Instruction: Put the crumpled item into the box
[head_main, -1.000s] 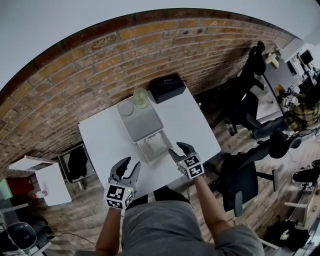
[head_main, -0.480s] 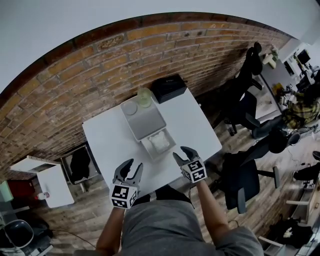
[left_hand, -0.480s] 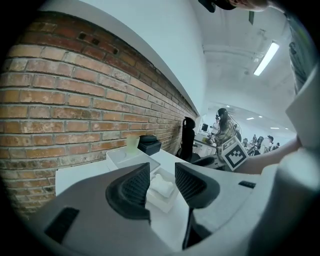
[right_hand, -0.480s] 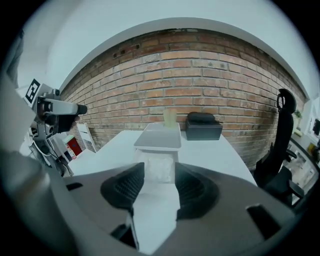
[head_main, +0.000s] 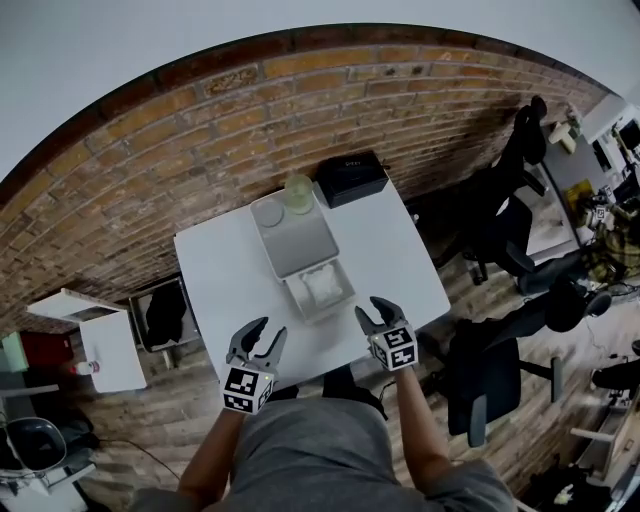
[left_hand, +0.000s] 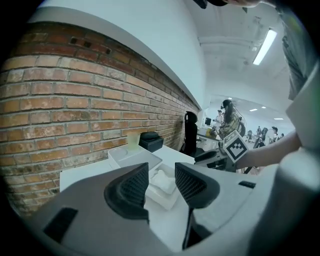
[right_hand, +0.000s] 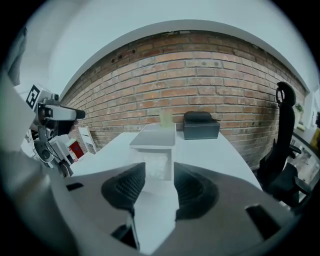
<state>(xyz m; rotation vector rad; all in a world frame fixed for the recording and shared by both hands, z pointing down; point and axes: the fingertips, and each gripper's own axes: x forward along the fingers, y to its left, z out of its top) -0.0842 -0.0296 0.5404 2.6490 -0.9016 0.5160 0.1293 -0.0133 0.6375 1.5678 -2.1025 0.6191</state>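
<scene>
Both your grippers hang over the near part of the white table (head_main: 215, 275), one on each side of the box.

Your left gripper (head_main: 263, 337) has its jaws well apart and nothing gripped. In the left gripper view you only see the box through the gap, further off on the table.

Your right gripper (head_main: 373, 309) is open too, though its jaws have just been closing a bit. Nothing sits between its pads either, and the box just shows beyond them.

The small clear box (head_main: 296, 299) sits mid-table, a little to the near side. It's between the two grippers but farther out than both, and neither one touches it. The crumpled white item (head_main: 323, 283) is already lying inside it, so that bit looks done.

Butting up against the far side of the box is a flat grey tray (head_main: 300, 248). It has a round lid (head_main: 268, 212) on its far-left corner and a pale cup (head_main: 298, 192) at its far-right corner.

Past the cup, a black case (head_main: 352, 178) sits at the far edge of the table, up by the brick wall (head_main: 200, 140).

Off to the right there are dark office chairs (head_main: 500, 235) on the wooden floor. To the left is a small white side table (head_main: 100, 345), well apart from yours.
</scene>
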